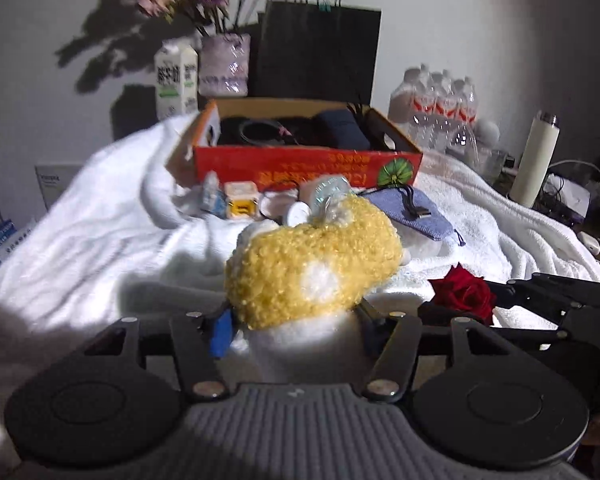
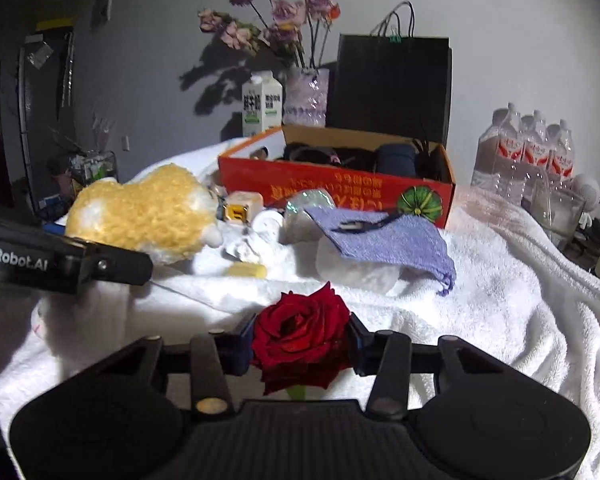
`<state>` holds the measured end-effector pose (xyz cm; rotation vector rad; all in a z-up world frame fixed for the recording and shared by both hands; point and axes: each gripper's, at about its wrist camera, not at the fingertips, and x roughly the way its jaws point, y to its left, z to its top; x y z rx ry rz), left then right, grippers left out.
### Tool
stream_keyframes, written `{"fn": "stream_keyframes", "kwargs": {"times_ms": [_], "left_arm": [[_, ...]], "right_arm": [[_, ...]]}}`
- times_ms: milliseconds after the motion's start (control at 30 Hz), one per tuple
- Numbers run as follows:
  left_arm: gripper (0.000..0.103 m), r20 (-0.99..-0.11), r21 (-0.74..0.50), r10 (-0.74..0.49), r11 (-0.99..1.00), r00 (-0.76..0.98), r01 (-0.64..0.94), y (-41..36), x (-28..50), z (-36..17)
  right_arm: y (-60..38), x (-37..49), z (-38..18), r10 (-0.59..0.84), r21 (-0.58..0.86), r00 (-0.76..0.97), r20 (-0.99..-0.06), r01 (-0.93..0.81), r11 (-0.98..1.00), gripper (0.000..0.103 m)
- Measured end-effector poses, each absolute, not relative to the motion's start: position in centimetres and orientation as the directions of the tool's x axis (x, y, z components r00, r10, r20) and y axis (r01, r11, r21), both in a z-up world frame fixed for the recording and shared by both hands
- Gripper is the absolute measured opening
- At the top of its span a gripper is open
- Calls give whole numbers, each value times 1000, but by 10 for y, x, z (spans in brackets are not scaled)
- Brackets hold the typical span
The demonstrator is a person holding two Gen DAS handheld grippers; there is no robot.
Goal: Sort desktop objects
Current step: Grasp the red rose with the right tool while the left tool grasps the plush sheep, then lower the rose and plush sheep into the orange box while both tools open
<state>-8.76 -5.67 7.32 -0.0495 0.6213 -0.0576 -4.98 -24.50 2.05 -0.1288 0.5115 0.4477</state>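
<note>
I am holding a fluffy yellow toy [image 1: 314, 266] in my left gripper [image 1: 294, 320]. The two fingers are squeezing it from both sides, and it is sticking up in front of them. In my right gripper [image 2: 300, 344] I am holding a red rose [image 2: 302, 342]. Its fingers are pinching the flower tight, one on each side.

My right gripper is sitting just to the right of my left one, and both are hanging over a white towel [image 2: 480, 320].

Ahead of both grippers, an orange box [image 2: 336, 184] is sitting on the towel with dark things lying inside it. Between the grippers and the box, small things are lying in a bunch. A purple pouch [image 2: 388, 240] is there with a black cable [image 2: 364, 224] resting on top of it. A little yellow and white cube [image 2: 240, 210] is sitting near it, to the left.

Behind the box, a black paper bag [image 2: 392, 84], a milk carton [image 2: 262, 104] and a vase of flowers [image 2: 306, 96] are standing by the wall. Water bottles [image 2: 528, 148] are standing far off to the right.
</note>
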Motion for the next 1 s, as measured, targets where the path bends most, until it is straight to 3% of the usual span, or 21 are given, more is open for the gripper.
{"fn": "stream_keyframes", "kwargs": {"times_ms": [267,467,800,900,1000], "left_arm": [[61,-542,-89,-80,995,837,38,-46,-109,90],[61,-524,-61,-54,998,850,26,-36,-81,110],[61,-541,-53,-76,997,837,56,-12,73,152],[61,-599,-64,-105,994,794,83,-12,137,152],[61,-632,10,-52,997,773,75,-20,198,142]], "right_arm": [[-249,-80,55,456,57,773,-441,-482,874,44],[-258,-63,65,487,164,754,-440,-465,870,42],[-258,42,131,437,154,837,-328,-409,899,42],[-248,103,144,442,159,820,-363,-413,897,42],[-230,167,149,428,143,807,-407,-406,903,42]]}}
